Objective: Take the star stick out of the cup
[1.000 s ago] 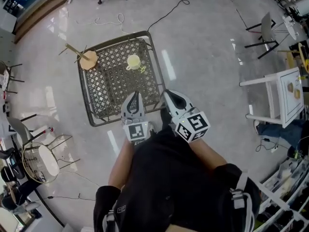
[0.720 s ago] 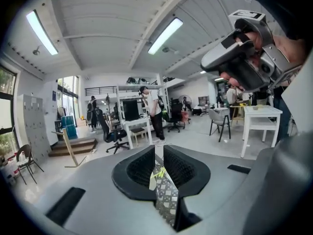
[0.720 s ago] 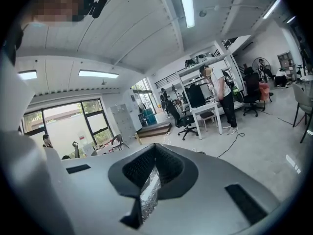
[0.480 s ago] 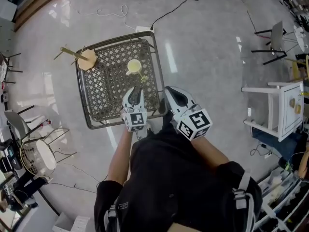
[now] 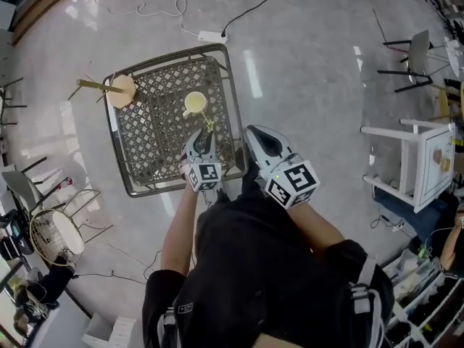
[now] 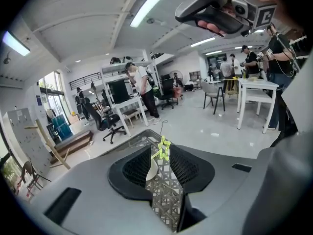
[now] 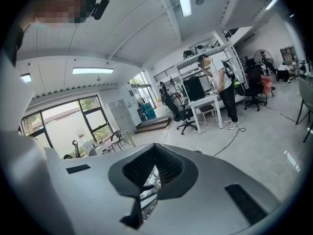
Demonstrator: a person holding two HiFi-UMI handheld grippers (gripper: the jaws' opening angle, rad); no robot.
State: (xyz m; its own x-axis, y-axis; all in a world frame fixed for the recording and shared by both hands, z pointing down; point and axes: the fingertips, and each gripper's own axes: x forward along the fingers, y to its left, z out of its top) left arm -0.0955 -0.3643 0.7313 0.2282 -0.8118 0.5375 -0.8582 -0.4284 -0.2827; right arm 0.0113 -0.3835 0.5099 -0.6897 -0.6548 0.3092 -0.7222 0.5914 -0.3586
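Left gripper (image 5: 202, 139) has pushed forward to the cup (image 5: 194, 103), jaws opening on nothing yet, star stick (image 6: 162, 149) dead ahead, looking light, thin and bendy, so pinch the stem gently under the star.

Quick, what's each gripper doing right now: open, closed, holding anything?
Left gripper: jaws opening, gripping nothing; the star stick shows in the gap, not pinched.
Right gripper: closed, empty.
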